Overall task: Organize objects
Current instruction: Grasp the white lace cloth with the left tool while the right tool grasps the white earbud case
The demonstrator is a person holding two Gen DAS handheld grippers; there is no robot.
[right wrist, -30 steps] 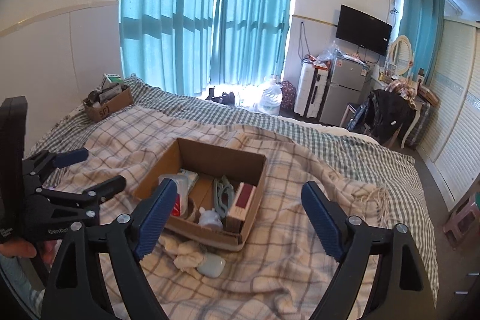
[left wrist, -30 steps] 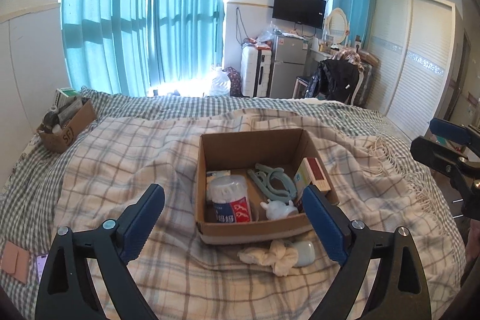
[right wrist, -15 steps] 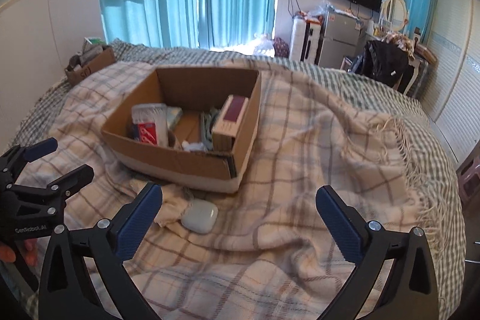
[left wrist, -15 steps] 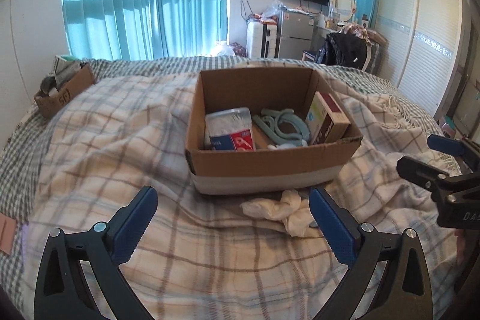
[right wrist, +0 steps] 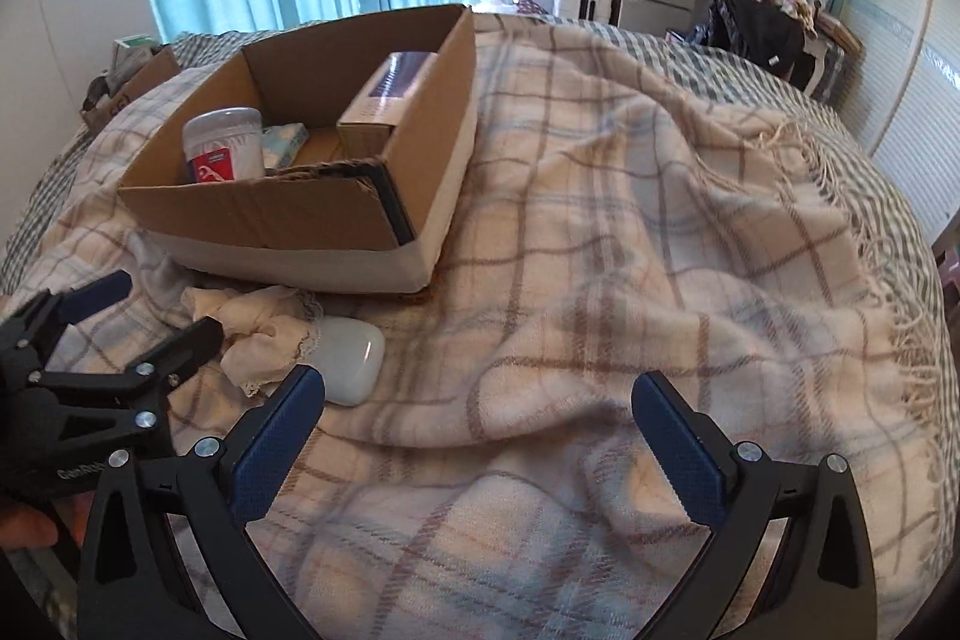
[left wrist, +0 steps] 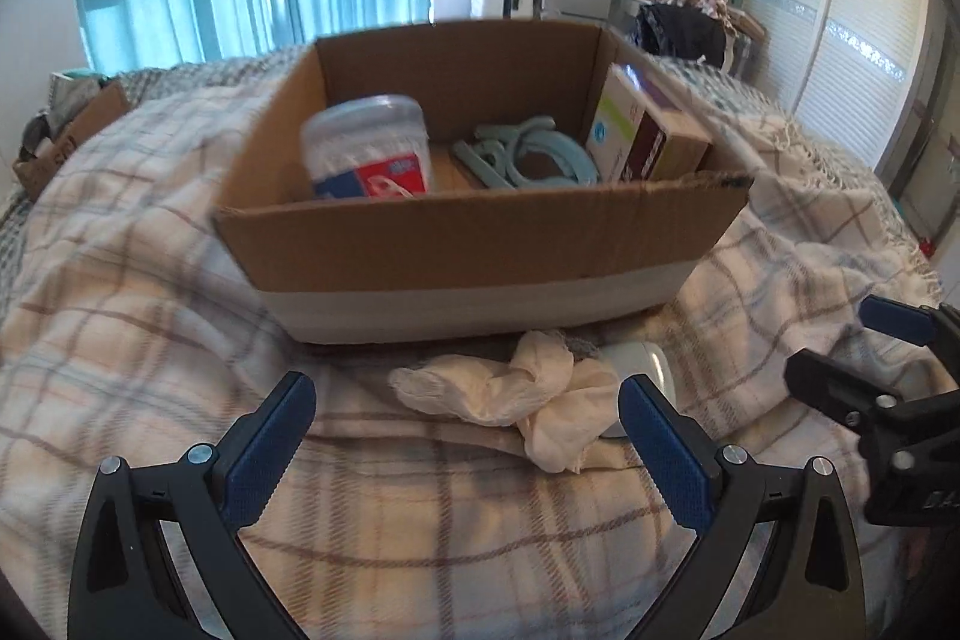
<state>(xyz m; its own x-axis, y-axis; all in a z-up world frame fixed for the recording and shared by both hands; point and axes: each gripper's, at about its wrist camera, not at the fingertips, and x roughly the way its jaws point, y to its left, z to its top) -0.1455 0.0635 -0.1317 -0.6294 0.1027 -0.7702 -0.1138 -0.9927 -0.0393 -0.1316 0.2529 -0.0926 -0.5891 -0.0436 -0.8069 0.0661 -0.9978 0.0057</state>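
Cardboard box [left wrist: 480, 244] on the blanket [right wrist: 600, 250] covering the bed, tub [left wrist: 369, 148] at the box's left, hangers [left wrist: 528, 157] in the middle, carton [left wrist: 648, 133] at its right, crumpled cloth [left wrist: 516, 394] on the blanket before the box, small case [right wrist: 351, 361] touching the cloth's right side.

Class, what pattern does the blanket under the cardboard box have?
A cream plaid blanket with brown and blue-grey lines; clearest in the right wrist view.

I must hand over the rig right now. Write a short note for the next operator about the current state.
Left gripper: open, empty, low over the cream cloth.
Right gripper: open, empty, over the plaid blanket.
Done: the cardboard box holds a clear jar, blue hangers and a carton.
Left: the cloth and the white case lie on the blanket in front of the box; both probably go inside.
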